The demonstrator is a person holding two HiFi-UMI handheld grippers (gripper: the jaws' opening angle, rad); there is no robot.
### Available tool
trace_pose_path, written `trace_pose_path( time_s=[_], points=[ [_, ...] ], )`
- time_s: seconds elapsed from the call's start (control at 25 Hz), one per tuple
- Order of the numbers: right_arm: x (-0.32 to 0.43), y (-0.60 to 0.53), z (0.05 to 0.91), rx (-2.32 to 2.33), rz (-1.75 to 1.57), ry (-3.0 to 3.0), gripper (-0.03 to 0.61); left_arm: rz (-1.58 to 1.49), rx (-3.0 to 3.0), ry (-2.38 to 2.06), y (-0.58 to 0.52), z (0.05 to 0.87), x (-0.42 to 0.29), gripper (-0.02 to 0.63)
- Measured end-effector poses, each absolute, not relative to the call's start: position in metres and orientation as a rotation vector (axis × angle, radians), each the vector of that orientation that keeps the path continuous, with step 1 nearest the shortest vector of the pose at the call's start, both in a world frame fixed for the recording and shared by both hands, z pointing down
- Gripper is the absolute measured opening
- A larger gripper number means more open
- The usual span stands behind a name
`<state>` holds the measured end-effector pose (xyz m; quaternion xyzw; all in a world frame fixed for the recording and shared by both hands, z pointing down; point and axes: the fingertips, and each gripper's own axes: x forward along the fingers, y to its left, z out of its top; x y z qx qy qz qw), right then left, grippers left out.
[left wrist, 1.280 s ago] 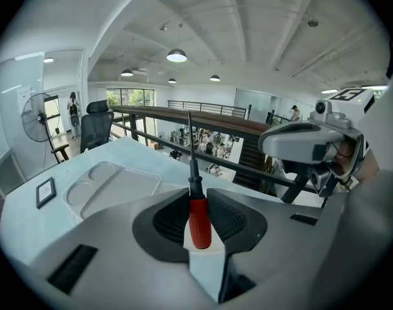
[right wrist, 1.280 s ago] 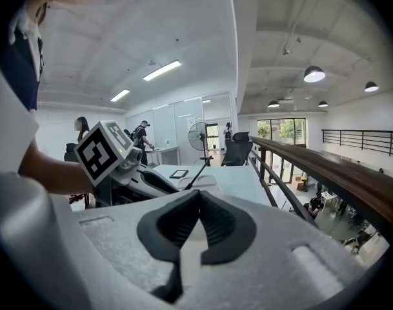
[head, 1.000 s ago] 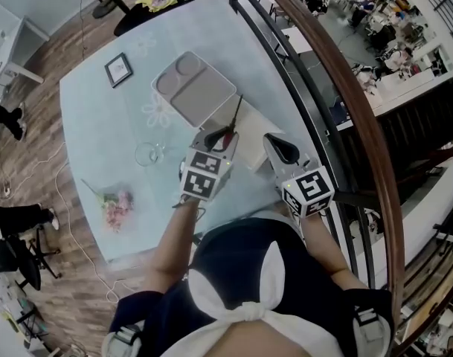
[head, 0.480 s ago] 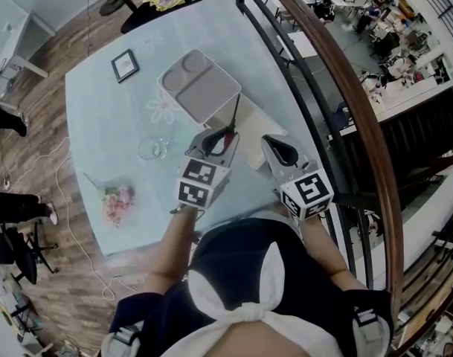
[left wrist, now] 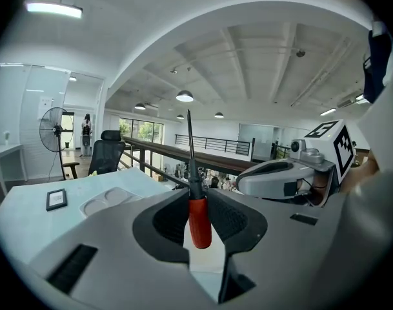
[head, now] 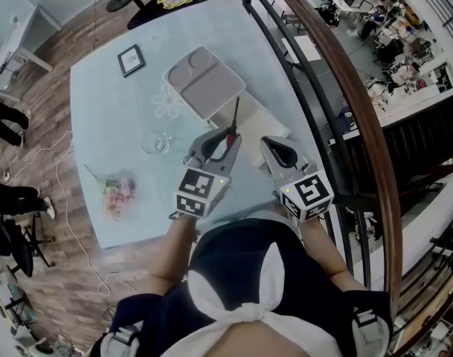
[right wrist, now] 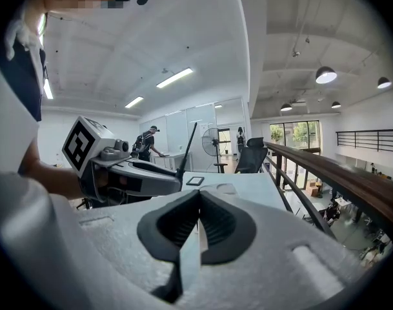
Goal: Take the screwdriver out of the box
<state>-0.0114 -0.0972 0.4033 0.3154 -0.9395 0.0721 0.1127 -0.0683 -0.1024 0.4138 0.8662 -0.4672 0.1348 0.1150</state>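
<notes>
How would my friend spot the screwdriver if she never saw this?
Find the pale blue table. Over its near side, the left tool pinches the screwdriver by its handle. That red handle and thin dark shaft poking up set it apart; the right tool beside it holds nothing.

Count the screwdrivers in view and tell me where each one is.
1. The screwdriver is clamped by its red handle in the left gripper. Others may lie hidden from these views.
</notes>
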Motion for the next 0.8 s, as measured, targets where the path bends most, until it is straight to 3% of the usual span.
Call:
trace_pose_path(
  time_s=[0.8],
  points=[
    [-0.032, -0.072, 0.398, 0.879, 0.172, -2.748, -0.002, 0.344, 2.541, -1.401, -0.067, 0.405, -0.088, 0.097]
  ],
)
